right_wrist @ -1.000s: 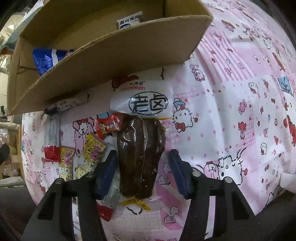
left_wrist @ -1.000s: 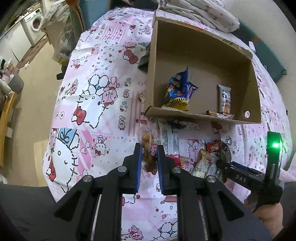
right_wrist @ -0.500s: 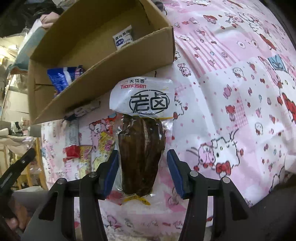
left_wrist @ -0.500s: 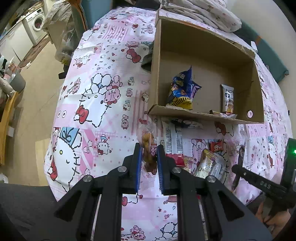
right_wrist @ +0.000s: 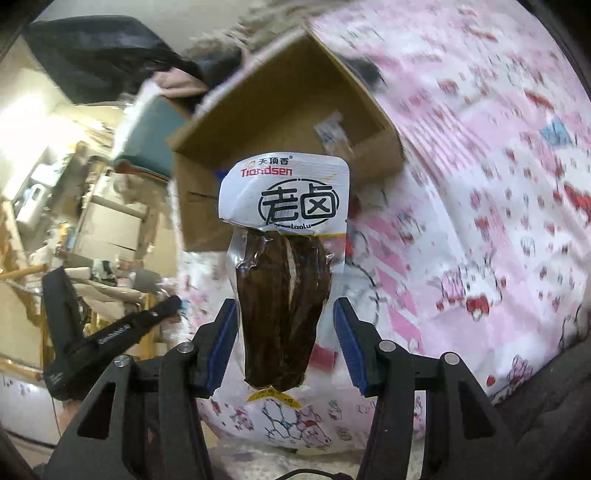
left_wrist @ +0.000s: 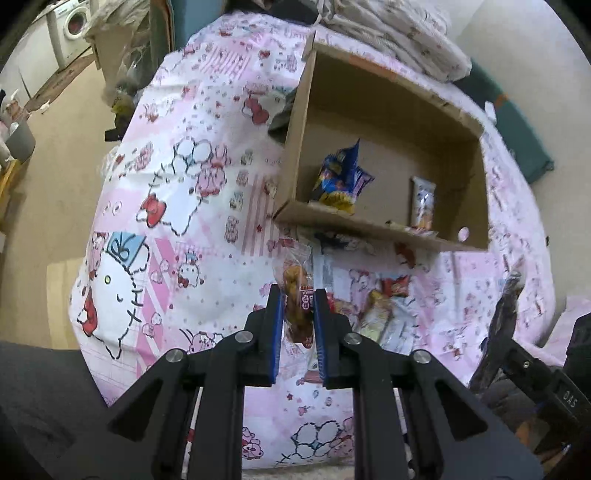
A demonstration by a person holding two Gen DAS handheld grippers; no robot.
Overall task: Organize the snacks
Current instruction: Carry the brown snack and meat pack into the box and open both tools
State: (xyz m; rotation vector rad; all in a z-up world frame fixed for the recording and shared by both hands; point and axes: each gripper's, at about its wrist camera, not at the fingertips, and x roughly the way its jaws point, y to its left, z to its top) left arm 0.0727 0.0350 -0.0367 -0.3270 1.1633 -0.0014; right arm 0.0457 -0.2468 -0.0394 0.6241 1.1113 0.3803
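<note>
Left tool [left_wrist: 299,314] angled down, pinching nut pack [left_wrist: 295,295], right tool [right_wrist: 284,332] gripping braised-meat pouch [right_wrist: 284,258]

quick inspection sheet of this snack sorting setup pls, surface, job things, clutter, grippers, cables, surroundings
surface: bed under a pink cartoon-print sheet, rumpled.
job's things: cardboard box open, holding a blue snack bag and a small upright packet; loose snack packets lie on the sheet in front of it.
clutter: folded bedding behind the box.
grippers: left gripper shut on a clear packet of brown snacks; right gripper holds a dark vacuum-packed snack off the sheet, its white label pointing at the box.
cables: a thin dark cable at the bottom edge of the right wrist view.
surroundings: washing machine and bare floor to the left; cluttered shelves in the right wrist view, blurred.
</note>
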